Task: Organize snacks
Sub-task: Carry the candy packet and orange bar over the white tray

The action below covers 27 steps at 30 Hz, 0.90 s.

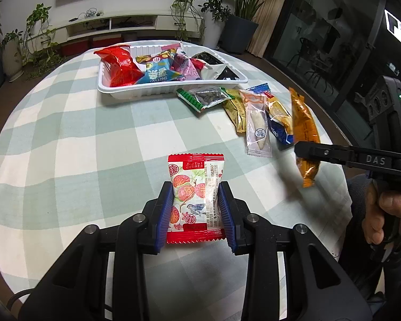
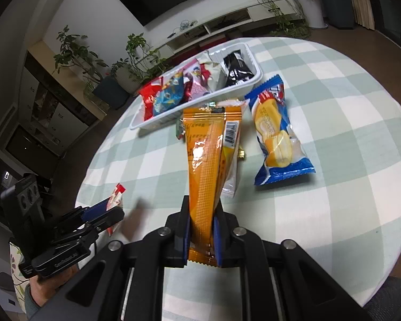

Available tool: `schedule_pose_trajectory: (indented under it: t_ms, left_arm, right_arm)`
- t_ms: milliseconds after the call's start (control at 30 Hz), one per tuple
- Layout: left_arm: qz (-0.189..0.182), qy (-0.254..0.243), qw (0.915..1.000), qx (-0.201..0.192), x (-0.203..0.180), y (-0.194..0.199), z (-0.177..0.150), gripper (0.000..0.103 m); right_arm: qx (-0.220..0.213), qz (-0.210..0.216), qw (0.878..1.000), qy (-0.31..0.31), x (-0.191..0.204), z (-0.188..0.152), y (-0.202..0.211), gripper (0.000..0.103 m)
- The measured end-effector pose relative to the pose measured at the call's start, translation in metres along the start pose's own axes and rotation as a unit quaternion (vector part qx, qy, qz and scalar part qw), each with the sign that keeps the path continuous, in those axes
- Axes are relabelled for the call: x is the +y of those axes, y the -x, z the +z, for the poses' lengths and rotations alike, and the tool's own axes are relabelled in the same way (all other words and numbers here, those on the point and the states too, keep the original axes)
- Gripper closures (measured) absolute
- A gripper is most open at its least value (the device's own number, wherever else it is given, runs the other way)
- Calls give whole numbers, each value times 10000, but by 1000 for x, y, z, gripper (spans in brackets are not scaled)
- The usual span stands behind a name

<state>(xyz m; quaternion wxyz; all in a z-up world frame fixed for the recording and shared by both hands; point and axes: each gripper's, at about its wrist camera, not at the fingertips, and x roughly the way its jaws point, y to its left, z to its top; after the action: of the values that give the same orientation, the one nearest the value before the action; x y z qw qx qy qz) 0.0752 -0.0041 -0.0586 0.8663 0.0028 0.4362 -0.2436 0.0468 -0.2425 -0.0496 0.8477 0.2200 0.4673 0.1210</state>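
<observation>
While our left gripper (image 1: 195,208) pinches a red-and-white pack (image 1: 195,195) between its blue pads, we hold that pack upright above the checked cloth (image 1: 66,139), near the table's front edge. Our right gripper (image 2: 202,234) clamps the bottom end of a long orange stick (image 2: 204,165), which rises from the jaws and tilts toward the tray (image 2: 254,64). In the left view the same stick hangs off the table, the right gripper's black fingers crossing it.

Beyond the grippers, loose snacks lie on the cloth just in front of the tray: a green-edged pouch (image 1: 204,97), a gold pack (image 1: 236,113), a clear-wrapped white bar (image 1: 257,125) and a blue-and-yellow cake pack (image 2: 276,131). These overlap or touch one another in a fan.

Farther back, the white tray sits on the cloth and holds a red bag (image 1: 119,65), a blue bag (image 1: 159,73), a pink pack (image 1: 185,68) and a black pack (image 2: 236,68).
</observation>
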Motion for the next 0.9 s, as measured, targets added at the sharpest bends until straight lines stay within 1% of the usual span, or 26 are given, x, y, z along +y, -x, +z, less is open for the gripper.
schedule_pose_trajectory:
  t_ms: [367,700,900]
  left_arm:
    - [66,26,9999,-98,0,8,3,71]
    - [78,69,9999,-108,4,8,6,71]
    - [95,154,9997,-186,15,10,19,71]
  right_arm:
    - [-271,46,9996,47,4,12,24,88]
    - [-337,42,9994,58,-2,24,27,88]
    - [-382,50,9991,184,1,39,28,88]
